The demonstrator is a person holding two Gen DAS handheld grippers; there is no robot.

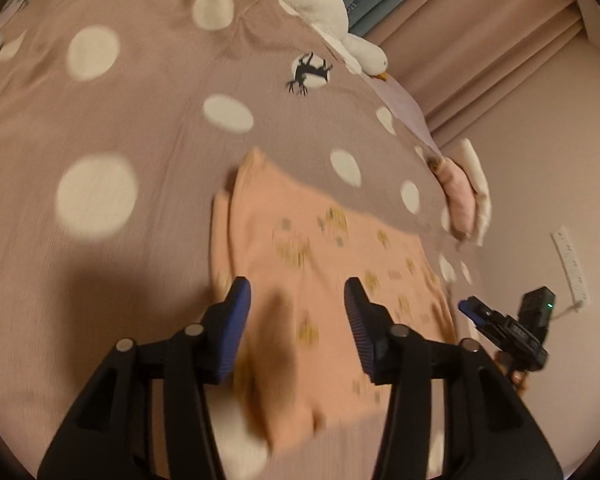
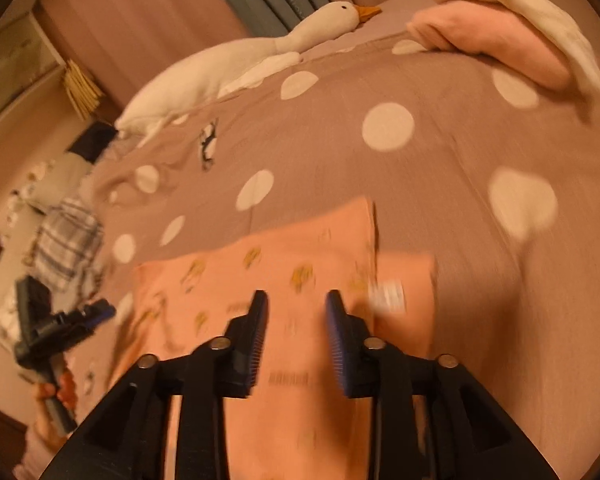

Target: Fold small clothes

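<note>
A small peach garment (image 1: pixel 320 280) with yellow prints lies flat on the polka-dot bedspread (image 1: pixel 120 120). It also shows in the right wrist view (image 2: pixel 300 264), with a white label (image 2: pixel 388 296) near its right side. My left gripper (image 1: pixel 298 300) hovers open above the garment's near part, holding nothing. My right gripper (image 2: pixel 296 304) hovers open above the garment's middle, holding nothing. The right gripper also shows at the garment's right edge in the left wrist view (image 1: pixel 470 306). The left gripper shows at the left in the right wrist view (image 2: pixel 96 312).
A white goose plush (image 2: pixel 260 56) lies along the far edge of the bed. Folded pink and cream clothes (image 2: pixel 500 32) sit at the far right corner. A plaid cloth (image 2: pixel 68 236) and clutter lie beyond the left edge. A power strip (image 1: pixel 570 264) hangs on the wall.
</note>
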